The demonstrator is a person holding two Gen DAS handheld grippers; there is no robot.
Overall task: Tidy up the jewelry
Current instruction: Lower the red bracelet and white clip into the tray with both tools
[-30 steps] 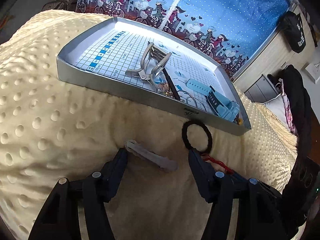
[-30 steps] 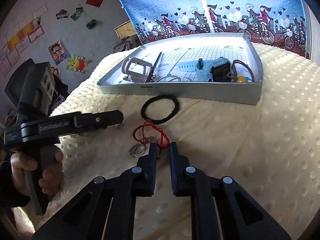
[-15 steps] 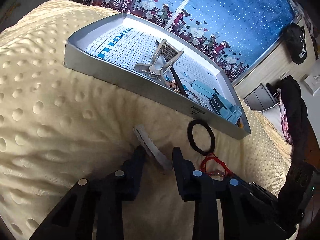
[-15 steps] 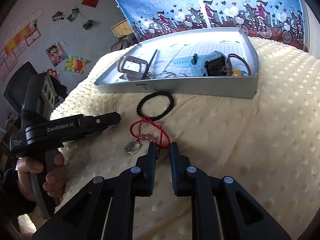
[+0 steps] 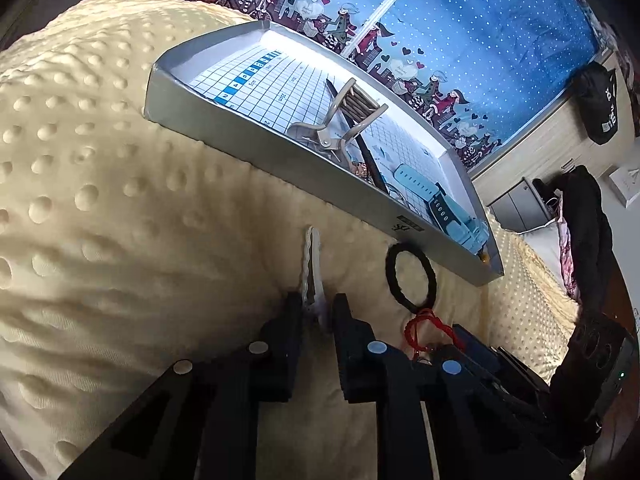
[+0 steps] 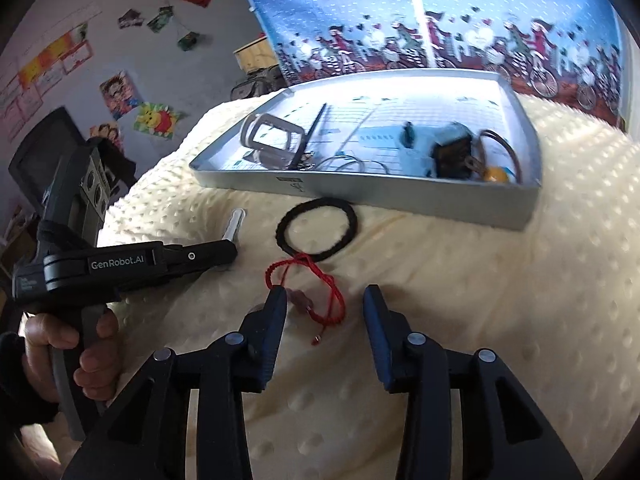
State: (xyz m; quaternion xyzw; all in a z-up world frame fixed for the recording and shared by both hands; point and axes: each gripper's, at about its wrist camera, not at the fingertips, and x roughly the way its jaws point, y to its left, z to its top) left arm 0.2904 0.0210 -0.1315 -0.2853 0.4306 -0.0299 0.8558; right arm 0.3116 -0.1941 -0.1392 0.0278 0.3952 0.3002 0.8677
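My left gripper (image 5: pixel 316 307) is shut on the near end of a whitish hair clip (image 5: pixel 313 264), which points away over the cream dotted blanket. From the right wrist view, that left gripper (image 6: pixel 232 250) sits to the left, the hair clip (image 6: pixel 236 220) sticking out past it. My right gripper (image 6: pixel 326 300) is open, its fingers either side of a red cord bracelet (image 6: pixel 335 286) lying on the blanket. A black hair tie (image 6: pixel 352 216) rests just beyond it, in front of the silver tray (image 6: pixel 400 196). The left wrist view also shows the black hair tie (image 5: pixel 431 280) and red bracelet (image 5: pixel 416 322).
The tray wall (image 5: pixel 240 136) rises just beyond the clip. Inside lie a beige claw clip (image 5: pixel 340 120), a light blue watch (image 5: pixel 440 208), a black stick and thin rings. A hand (image 6: pixel 92 356) holds the left gripper. A blue curtain hangs behind.
My left gripper went from open to shut on the hair clip, which has swung round to point forward. My right gripper has opened around the red bracelet.
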